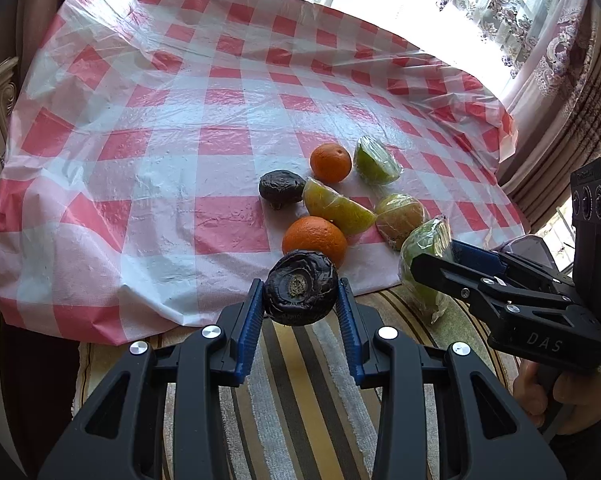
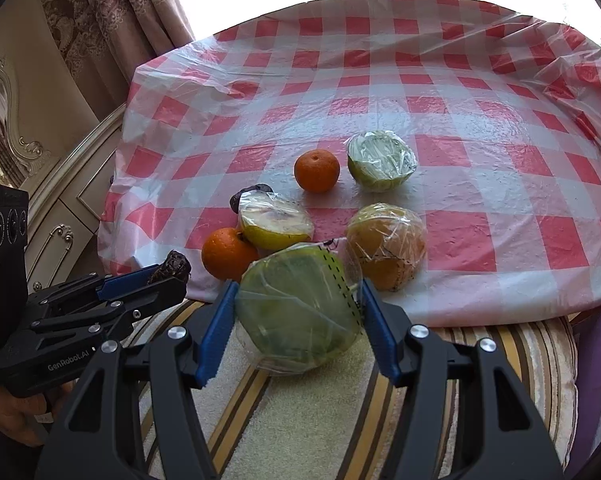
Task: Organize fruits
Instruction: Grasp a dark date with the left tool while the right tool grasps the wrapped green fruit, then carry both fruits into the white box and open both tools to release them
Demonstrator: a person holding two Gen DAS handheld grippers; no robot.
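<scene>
My left gripper [image 1: 300, 296] is shut on a dark wrinkled fruit [image 1: 300, 286], held above the striped cushion just before the cloth's near edge. My right gripper [image 2: 298, 304] is shut on a green fruit half in plastic wrap [image 2: 300, 304]; it also shows in the left wrist view [image 1: 424, 256]. On the red checked cloth [image 1: 140, 140] lie two oranges [image 1: 315, 240] [image 1: 330, 162], another dark fruit [image 1: 281, 188], and three wrapped fruit halves: a yellow one [image 1: 336, 208], a brownish one [image 1: 400, 216] and a green one [image 1: 376, 160].
A striped cushion [image 1: 292, 380] lies under both grippers. Curtains [image 1: 560, 60] and a bright window stand behind the table. A cream carved cabinet [image 2: 60, 184] stands at the left of the table.
</scene>
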